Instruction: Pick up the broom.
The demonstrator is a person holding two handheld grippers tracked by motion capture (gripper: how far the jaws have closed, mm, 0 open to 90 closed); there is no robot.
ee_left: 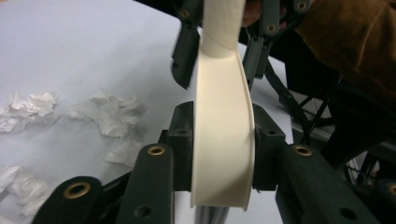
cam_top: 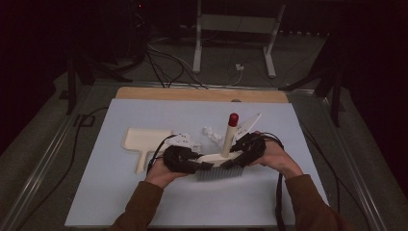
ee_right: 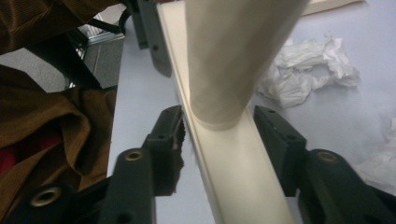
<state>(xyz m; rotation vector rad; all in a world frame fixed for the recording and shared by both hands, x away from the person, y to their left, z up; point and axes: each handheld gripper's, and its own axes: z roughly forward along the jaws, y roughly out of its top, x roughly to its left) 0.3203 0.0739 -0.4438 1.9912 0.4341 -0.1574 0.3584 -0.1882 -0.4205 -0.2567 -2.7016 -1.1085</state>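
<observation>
Brush (cam_top: 219, 163): on the surface, right of the dustpan (cam_top: 142, 140).
Left gripper (ee_left: 223, 154): clamped on brush head.
Right gripper (ee_right: 219, 135): straddling head, not yet pressing.
Technique: tighten evenly, keep handle upright.

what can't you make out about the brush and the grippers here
- High view: the pads of the left gripper and right gripper are too small and dark to read.
- Left gripper view: the brush bristles are cut off by the bottom edge.
- Right gripper view: the handle top is cut off by the upper edge.
</observation>
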